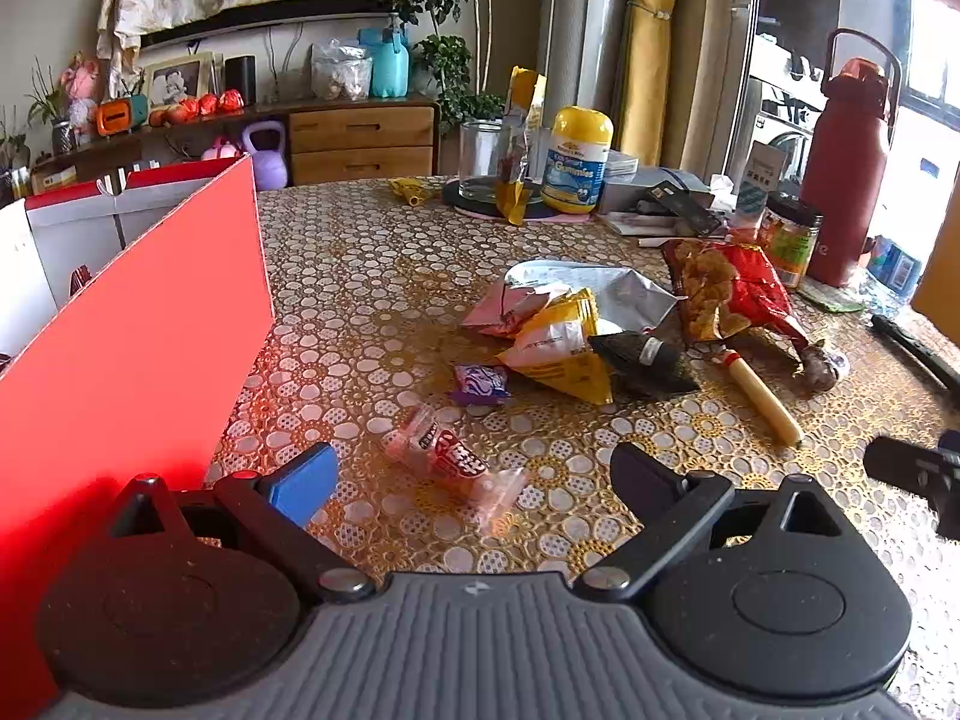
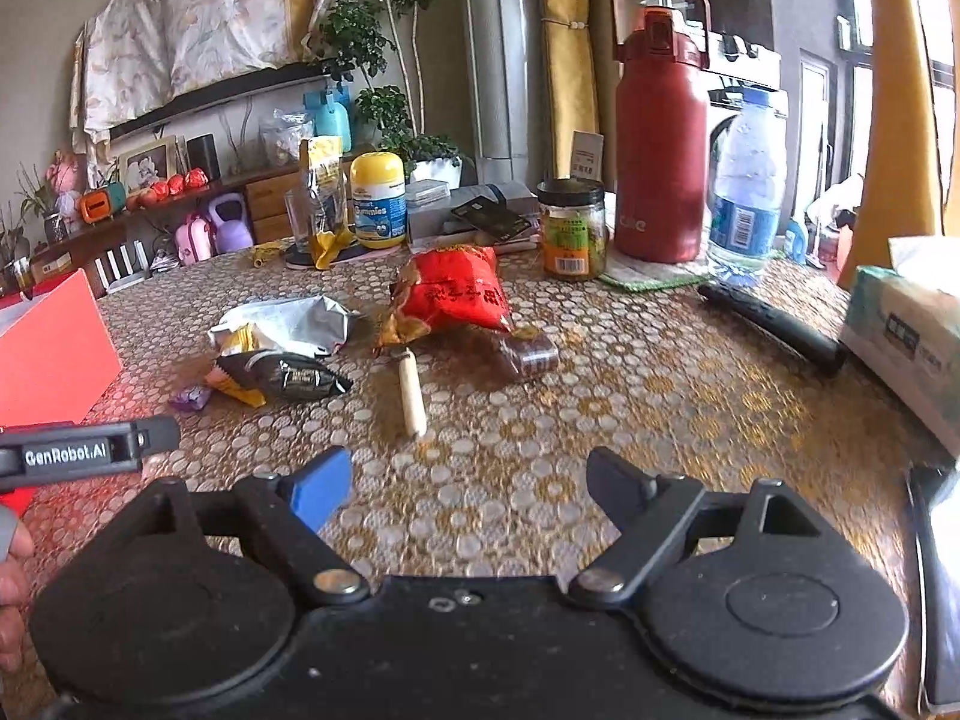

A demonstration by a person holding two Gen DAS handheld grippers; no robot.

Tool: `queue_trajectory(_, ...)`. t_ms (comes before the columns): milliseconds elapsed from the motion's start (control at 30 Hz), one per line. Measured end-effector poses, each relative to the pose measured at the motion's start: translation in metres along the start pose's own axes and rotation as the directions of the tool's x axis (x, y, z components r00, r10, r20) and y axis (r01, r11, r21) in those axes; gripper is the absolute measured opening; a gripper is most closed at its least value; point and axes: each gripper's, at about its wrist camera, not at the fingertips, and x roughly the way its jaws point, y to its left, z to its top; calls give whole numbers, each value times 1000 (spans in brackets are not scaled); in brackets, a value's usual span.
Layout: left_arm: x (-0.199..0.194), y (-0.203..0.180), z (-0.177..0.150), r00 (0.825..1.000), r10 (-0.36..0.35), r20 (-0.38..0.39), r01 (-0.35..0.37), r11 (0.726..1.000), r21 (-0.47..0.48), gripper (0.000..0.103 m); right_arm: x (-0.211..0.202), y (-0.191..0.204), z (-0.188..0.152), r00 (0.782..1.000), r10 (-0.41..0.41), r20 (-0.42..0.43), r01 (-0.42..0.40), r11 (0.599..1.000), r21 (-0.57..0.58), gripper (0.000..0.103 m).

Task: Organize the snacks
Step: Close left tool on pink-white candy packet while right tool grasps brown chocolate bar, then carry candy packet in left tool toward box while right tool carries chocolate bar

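Observation:
A pile of snack packets lies mid-table: a silver bag (image 1: 591, 288), a yellow packet (image 1: 561, 345), a black packet (image 1: 645, 360), a red bag of fried snacks (image 1: 729, 291), a purple candy (image 1: 480, 384) and a sausage stick (image 1: 765, 399). A clear red-and-white candy packet (image 1: 447, 459) lies just ahead of my open, empty left gripper (image 1: 474, 474). My right gripper (image 2: 468, 480) is open and empty, short of the sausage stick (image 2: 413, 396), the red bag (image 2: 453, 294) and a brown wrapped block (image 2: 531, 354).
A red open box (image 1: 138, 336) stands at the left of the patterned table (image 1: 360, 276). At the back stand a glass (image 1: 480, 159), a gummies bottle (image 1: 577, 162), a jar (image 2: 571, 228), a red flask (image 2: 660, 138) and a water bottle (image 2: 747, 180). A black tube (image 2: 774, 321) and a tissue pack (image 2: 906, 330) lie right.

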Motion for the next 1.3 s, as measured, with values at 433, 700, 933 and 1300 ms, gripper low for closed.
queue_trajectory(433,18,2,-1,999,-20,-38,19,1000,-10,62,53,-4,30,998,43,-35,-44,999,-28,85)
queue_trajectory(700,17,1,-2,999,-24,-22,24,1000,9,25,82,-11,42,999,10,-41,-13,998,-63,85)
queue_trajectory(933,13,2,-4,998,-55,-16,55,998,12,19,112,-19,51,997,-43,-62,38,996,-75,85)
queue_trajectory(1300,1,5,-5,997,-70,-9,71,997,5,18,119,-24,45,994,-56,-89,53,998,-34,32)
